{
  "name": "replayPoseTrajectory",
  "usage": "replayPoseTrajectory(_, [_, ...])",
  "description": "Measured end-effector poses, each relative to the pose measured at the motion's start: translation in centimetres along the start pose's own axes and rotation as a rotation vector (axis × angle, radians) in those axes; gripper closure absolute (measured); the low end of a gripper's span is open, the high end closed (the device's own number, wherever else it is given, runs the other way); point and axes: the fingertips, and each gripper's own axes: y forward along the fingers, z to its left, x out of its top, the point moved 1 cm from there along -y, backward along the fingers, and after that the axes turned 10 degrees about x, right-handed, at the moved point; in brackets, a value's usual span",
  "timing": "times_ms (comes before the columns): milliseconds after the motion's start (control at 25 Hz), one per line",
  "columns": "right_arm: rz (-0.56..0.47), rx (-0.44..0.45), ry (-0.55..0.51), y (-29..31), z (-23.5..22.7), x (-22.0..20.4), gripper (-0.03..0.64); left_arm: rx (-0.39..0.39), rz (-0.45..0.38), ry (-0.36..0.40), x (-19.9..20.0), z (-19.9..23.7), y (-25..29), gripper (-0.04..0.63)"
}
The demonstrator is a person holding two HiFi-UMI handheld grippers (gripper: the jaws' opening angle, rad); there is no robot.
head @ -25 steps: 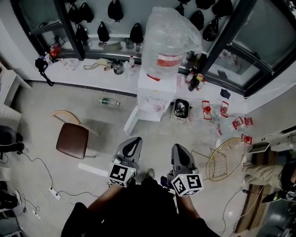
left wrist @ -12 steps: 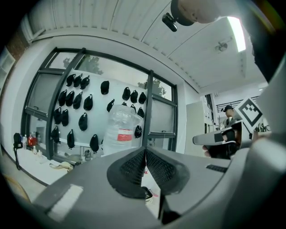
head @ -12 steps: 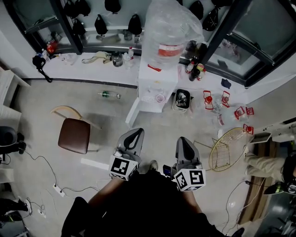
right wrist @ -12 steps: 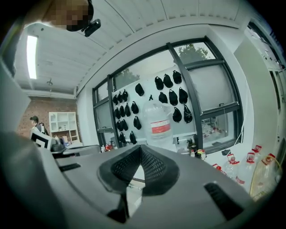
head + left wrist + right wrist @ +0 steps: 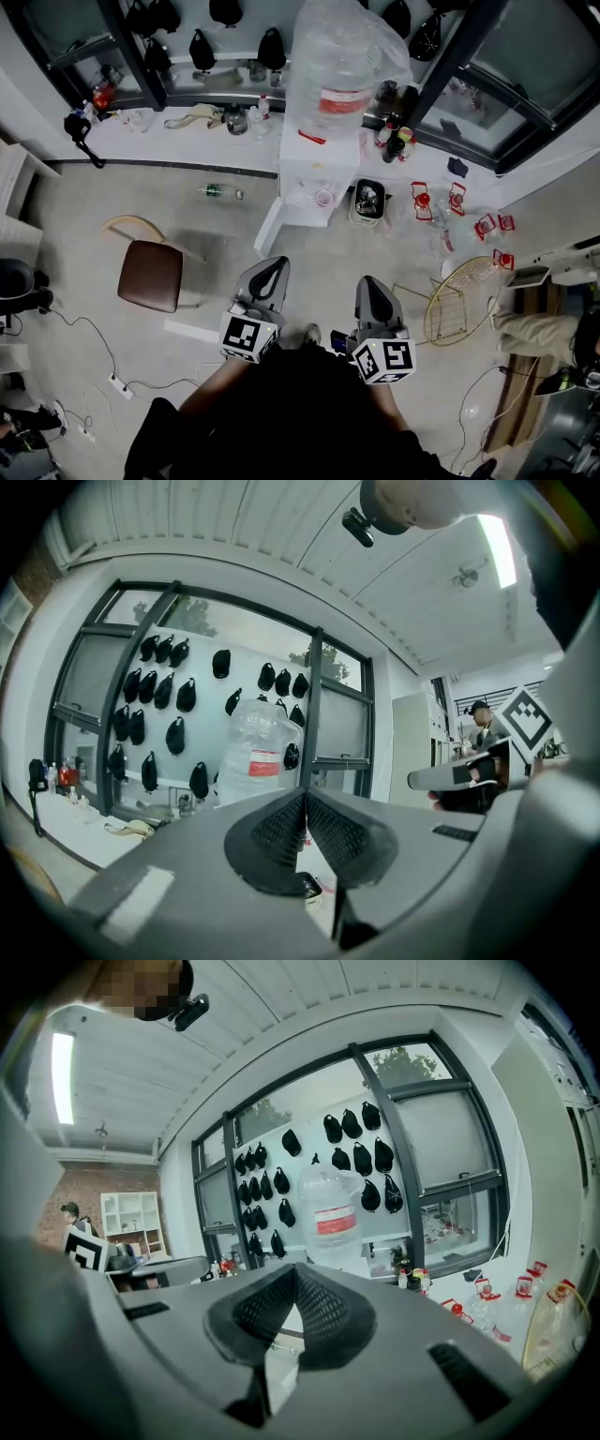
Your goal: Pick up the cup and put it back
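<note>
Cup (image 5: 324,198), small, pale, pinkish rim: head view, upper centre, on the ledge of the white water dispenser (image 5: 302,161); too small for detail. Left gripper (image 5: 273,269) and right gripper (image 5: 371,284) sit low centre, well apart from it.

Left gripper view: left gripper (image 5: 305,795) jaws pressed together, empty.

Right gripper view: right gripper (image 5: 294,1270) likewise closed, empty.

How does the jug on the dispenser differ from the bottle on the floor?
Pose: the jug stands on the white dispenser; the bottle lies on its side on the floor. Size: the jug is far bigger than the bottle. Look: the jug is clear with a red label; the bottle looks greenish. Both are drink containers.
</note>
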Motion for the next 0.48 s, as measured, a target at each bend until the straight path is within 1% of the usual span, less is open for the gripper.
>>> replayPoseTrajectory(480, [0.016, 0.002, 0.006, 0.24, 0.27, -0.44, 0.623, -0.012, -0.008, 0.001, 0.01, -0.08, 0.03, 0.588])
